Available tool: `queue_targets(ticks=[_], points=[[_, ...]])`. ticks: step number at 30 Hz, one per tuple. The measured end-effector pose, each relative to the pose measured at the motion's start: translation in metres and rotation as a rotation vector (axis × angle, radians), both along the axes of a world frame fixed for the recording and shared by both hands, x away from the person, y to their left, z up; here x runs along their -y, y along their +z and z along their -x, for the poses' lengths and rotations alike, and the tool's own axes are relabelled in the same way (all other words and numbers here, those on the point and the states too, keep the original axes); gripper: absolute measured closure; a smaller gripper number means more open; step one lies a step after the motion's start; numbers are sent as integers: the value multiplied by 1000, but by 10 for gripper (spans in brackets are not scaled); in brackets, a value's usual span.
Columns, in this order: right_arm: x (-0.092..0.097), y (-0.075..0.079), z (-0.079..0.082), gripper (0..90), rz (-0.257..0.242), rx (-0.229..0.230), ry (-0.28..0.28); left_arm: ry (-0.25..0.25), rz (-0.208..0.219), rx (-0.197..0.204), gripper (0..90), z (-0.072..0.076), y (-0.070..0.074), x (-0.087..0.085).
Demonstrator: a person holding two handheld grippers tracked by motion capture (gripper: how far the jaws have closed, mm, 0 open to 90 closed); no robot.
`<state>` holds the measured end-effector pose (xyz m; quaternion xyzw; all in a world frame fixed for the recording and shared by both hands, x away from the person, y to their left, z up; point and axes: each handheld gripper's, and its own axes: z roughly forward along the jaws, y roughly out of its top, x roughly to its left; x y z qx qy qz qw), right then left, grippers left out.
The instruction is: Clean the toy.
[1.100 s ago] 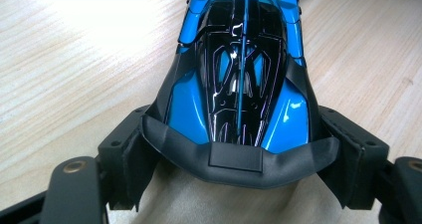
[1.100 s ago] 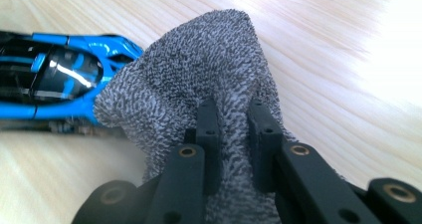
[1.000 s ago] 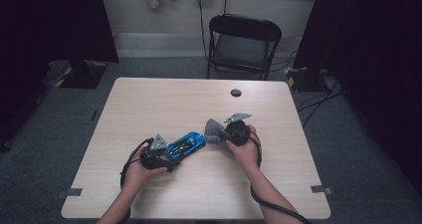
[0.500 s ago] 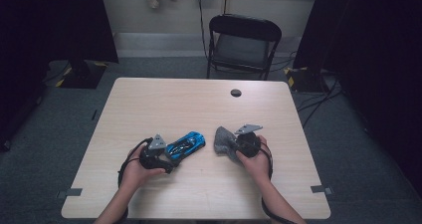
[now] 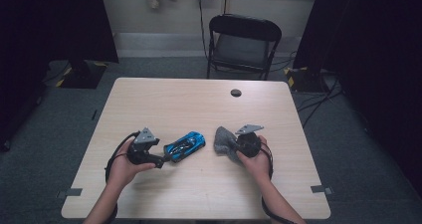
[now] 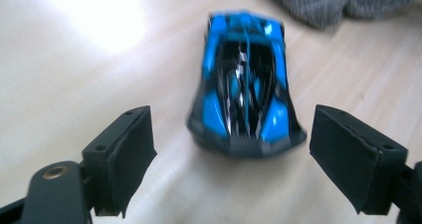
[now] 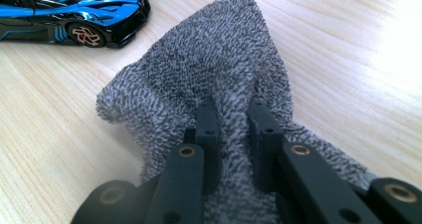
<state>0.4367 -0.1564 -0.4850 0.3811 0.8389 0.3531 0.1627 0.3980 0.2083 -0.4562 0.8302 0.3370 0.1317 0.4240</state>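
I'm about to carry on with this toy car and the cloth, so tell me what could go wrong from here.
1. The left gripper has just opened and its jaws stand clear of the blue toy car. Free on its wheels, the car may roll on the smooth table if nudged.
2. The right gripper pinches the grey cloth by one fold. Its loose corner lies near the car and could drag or push it when the cloth moves.

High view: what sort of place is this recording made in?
Likely a recording studio or lab: a lone wooden table on grey carpet, black curtains at both sides, a folding chair, and cables trailing across the floor.
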Motion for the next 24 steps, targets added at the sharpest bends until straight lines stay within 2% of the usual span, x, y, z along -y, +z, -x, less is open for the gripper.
queue_targets(ticks=[2,7,13,17,19,24], points=[[0,0,0,784,-2,3,1,-7,28,-10,169,-6,0,4],[0,0,-1,783,2,-2,3,6,15,-43,173,-21,-12,10],[0,0,0,783,-1,-5,-1,-10,-3,-64,209,-23,-19,18],[0,0,0,783,-1,-3,-1,-17,-7,-61,289,-25,-21,18],[0,0,0,783,-1,-5,-2,-21,1,-81,307,-26,-23,17],[0,1,-1,783,1,-7,4,-28,32,-100,358,-26,-27,15]])
